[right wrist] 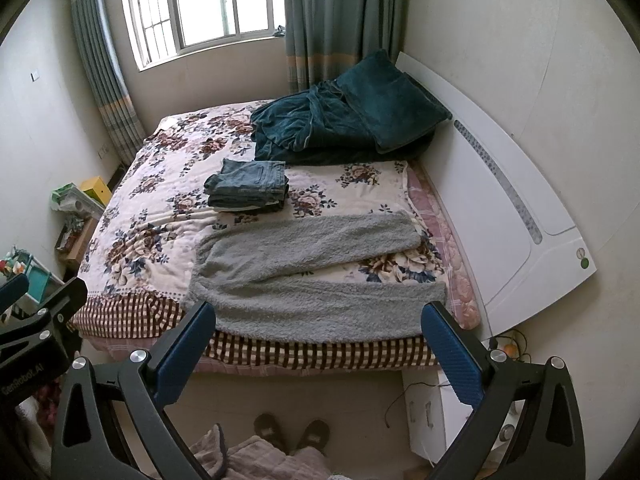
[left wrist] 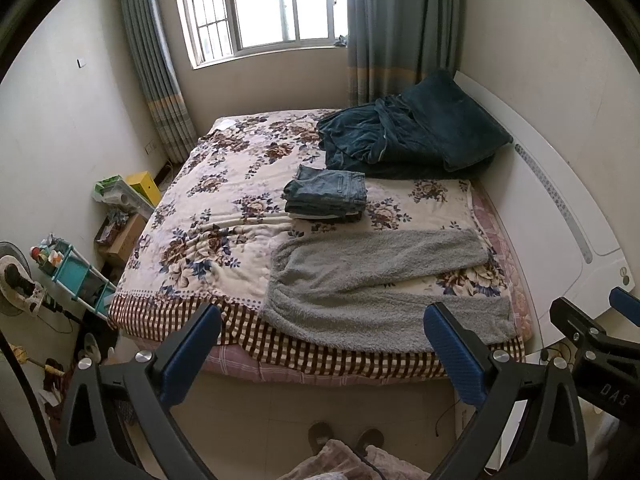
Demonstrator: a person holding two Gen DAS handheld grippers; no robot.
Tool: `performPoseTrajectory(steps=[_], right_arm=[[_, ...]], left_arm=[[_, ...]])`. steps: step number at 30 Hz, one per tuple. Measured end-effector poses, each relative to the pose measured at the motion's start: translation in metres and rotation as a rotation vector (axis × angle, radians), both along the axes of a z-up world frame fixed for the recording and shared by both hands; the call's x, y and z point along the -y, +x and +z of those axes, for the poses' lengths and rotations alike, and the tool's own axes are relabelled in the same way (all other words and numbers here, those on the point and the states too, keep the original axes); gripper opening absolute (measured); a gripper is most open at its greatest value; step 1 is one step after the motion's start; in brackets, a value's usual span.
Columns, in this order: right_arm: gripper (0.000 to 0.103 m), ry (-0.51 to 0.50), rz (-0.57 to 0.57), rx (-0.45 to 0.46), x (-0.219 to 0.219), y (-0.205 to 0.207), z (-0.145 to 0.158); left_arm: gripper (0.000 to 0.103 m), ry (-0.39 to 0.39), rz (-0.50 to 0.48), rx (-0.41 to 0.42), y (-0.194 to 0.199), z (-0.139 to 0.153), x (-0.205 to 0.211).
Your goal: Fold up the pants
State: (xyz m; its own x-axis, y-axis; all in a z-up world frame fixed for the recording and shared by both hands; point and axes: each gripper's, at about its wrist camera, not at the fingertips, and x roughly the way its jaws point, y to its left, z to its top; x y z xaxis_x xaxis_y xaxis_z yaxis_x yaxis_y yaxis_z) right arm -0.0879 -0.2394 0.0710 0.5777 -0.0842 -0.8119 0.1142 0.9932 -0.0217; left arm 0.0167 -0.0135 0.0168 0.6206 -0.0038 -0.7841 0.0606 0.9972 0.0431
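Grey fleece pants (left wrist: 372, 280) (right wrist: 304, 264) lie spread flat near the front edge of the bed, waist to the left and both legs running right, slightly apart. My left gripper (left wrist: 324, 320) is open and held above the floor, short of the bed's edge, with nothing between its blue pads. My right gripper (right wrist: 320, 318) is also open, likewise back from the bed and empty. Behind the pants sits a stack of folded jeans (left wrist: 326, 196) (right wrist: 248, 186).
The bed (left wrist: 224, 184) has a floral quilt with a checked border. A dark teal blanket and pillow (left wrist: 412, 136) lie at the far right by the white headboard (left wrist: 560, 208). Clutter and a shelf (left wrist: 76, 276) line the left wall. A person's slippered feet (right wrist: 294, 432) stand below.
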Motion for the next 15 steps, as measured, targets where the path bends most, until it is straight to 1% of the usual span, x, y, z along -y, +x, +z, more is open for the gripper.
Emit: performPoseTrajectory(steps=[10, 15], right_arm=[[0.103, 0.004, -0.002, 0.004, -0.0004, 0.0029, 0.0033], [0.103, 0.007, -0.002, 0.007, -0.0003, 0.0058, 0.0074]], left_arm=[[0.103, -0.001, 0.001, 0.003, 0.0000, 0.0018, -0.0012], [0.103, -0.001, 0.003, 0.009, 0.0054, 0.0083, -0.0018]])
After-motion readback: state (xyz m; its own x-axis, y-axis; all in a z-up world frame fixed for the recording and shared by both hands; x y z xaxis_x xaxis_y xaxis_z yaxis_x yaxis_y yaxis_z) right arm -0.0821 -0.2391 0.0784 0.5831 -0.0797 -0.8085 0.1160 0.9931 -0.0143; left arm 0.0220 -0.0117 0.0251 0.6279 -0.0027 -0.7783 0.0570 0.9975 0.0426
